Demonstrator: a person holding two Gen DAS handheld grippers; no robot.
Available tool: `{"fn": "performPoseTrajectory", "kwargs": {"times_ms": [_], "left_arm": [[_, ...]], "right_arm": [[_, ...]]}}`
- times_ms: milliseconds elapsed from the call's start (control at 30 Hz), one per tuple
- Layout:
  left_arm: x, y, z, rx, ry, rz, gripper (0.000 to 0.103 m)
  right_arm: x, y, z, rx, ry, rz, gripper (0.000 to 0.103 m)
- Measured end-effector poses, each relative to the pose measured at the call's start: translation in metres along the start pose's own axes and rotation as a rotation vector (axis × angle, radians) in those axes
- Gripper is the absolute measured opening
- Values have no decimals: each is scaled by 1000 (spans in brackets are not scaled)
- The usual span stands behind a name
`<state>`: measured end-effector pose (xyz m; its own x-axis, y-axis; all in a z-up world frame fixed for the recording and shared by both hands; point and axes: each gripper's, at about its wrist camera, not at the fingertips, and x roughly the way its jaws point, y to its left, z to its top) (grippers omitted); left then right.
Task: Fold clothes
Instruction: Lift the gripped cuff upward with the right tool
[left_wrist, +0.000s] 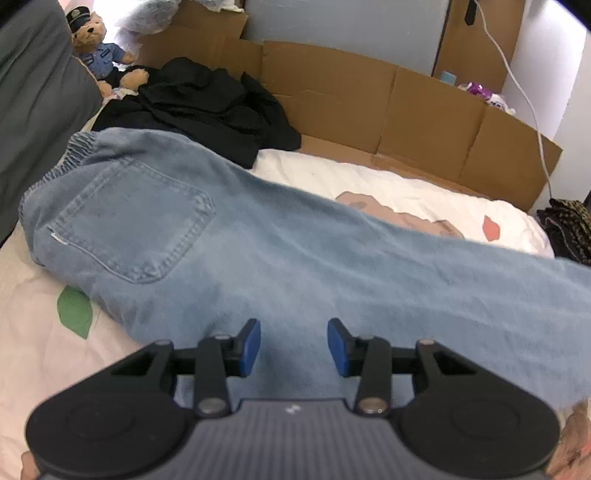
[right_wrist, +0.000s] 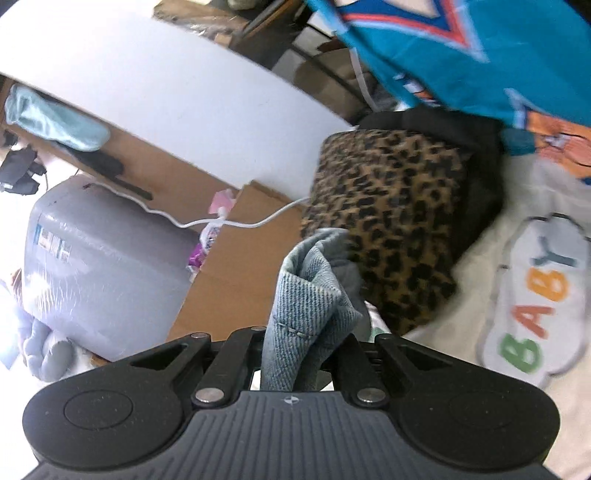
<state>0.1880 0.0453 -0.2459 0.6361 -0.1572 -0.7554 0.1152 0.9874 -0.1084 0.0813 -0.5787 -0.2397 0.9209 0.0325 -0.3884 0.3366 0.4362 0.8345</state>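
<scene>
Left gripper (left_wrist: 294, 347): blue pads spread, empty, above the light-blue denim jeans (left_wrist: 258, 240). Right gripper (right_wrist: 301, 354): pinching a bunched jeans edge. The jeans lie flat across a white printed bed sheet (left_wrist: 388, 181). Brown cardboard panels (left_wrist: 369, 99) line the bed's far side; a black garment pile (left_wrist: 207, 103) adjoins the waistband.

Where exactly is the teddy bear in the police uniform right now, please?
In the left wrist view, the teddy bear sits at the upper left, at the far end of the bed, against the cardboard, just left of the black garment.
</scene>
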Motion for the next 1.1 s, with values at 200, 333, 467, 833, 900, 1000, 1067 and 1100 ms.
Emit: {"fn": "performPoseTrajectory", "kwargs": {"times_ms": [200, 333, 467, 833, 900, 1000, 1067, 1100], "left_arm": [[2, -9, 4, 13, -6, -31, 44], [5, -17, 5, 22, -7, -52, 44], [13, -19, 5, 31, 1, -64, 44], [23, -24, -14, 42, 36, -33, 47], [18, -33, -23, 44, 41, -29, 47], [19, -41, -28, 62, 46, -27, 48], [24, -46, -29, 93, 50, -26, 50], [25, -50, -30, 106, 52, -29, 50]], "right_arm": [[-45, -36, 7, 39, -61, -84, 4], [-65, -63, 12, 28, -86, -161, 4], [-76, -105, -6, 82, -58, -221, 4], [-84, -182, -15, 243, -4, -308, 57], [-85, -191, -9, 249, 1, -294, 58], [-82, -209, -1, 276, 40, -235, 58], [-80, -217, 6, 269, 68, -199, 58], [-76, -221, 11, 260, 90, -174, 58]]}}
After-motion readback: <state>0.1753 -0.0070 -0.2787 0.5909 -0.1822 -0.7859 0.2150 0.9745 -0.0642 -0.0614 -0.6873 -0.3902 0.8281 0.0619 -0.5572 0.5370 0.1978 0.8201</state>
